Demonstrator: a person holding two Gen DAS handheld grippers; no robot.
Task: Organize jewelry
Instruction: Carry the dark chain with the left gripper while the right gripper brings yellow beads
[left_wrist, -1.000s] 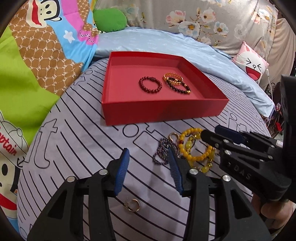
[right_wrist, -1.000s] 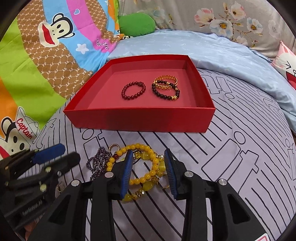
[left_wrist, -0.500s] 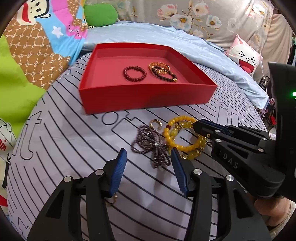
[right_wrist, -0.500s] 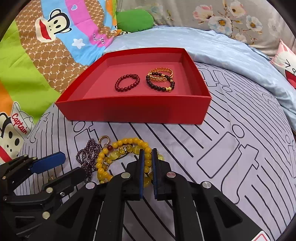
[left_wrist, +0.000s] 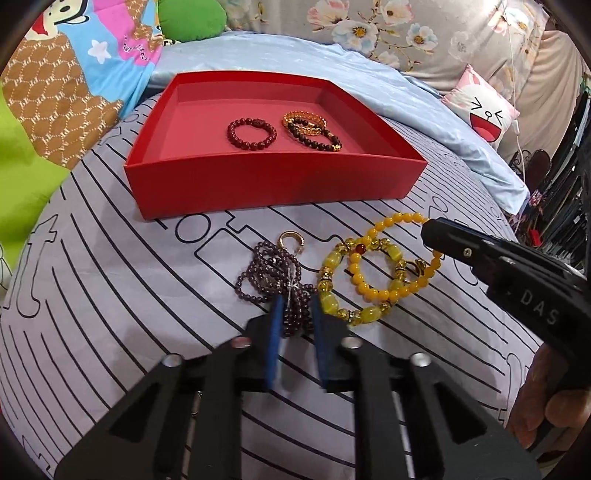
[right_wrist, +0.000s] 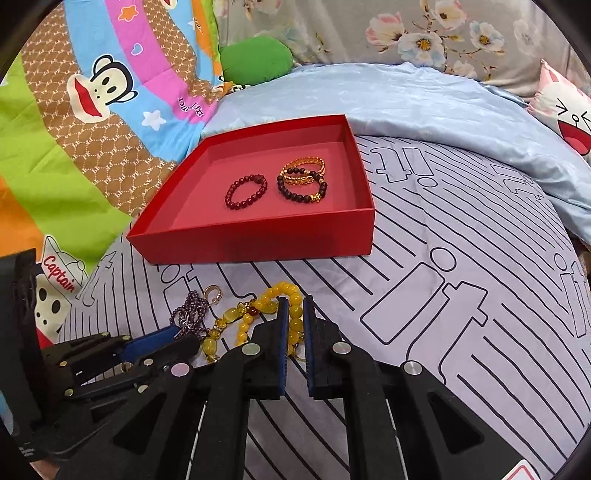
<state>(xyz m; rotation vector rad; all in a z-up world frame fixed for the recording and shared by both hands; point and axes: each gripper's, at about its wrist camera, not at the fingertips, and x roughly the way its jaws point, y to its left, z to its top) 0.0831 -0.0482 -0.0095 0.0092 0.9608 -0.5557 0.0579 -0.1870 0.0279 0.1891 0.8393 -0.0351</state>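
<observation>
While my left tool has just been closing, its blue pads now pinch the near end of the purple beads, which lie bunched on the striped bedsheet. My right tool is clamped tight on the yellow bracelet; in the left view that bracelet hangs from the tool's tip at 3 o'clock of the purple beads, tangled with a chunkier pale-yellow bracelet that touches the purple strand. A small gold ring sits at 12 o'clock of the purple beads, right against them.

The red tray lies at 12 o'clock of all this, well clear, with its near wall facing me. Inside it are a dark red bracelet toward 9 o'clock and, at 3 o'clock of that, a gold bracelet overlapped by a dark bracelet with gold beads.

Between the tools and the tray there is only bare sheet. Behind the tray, at 12 o'clock, a pale blue quilt is heaped against a floral cushion; a green pillow sits at 11 o'clock, a monkey-print blanket runs down the 9 o'clock side, and a pink cartoon pillow lies at 2 o'clock. A hand shows behind the right tool.
</observation>
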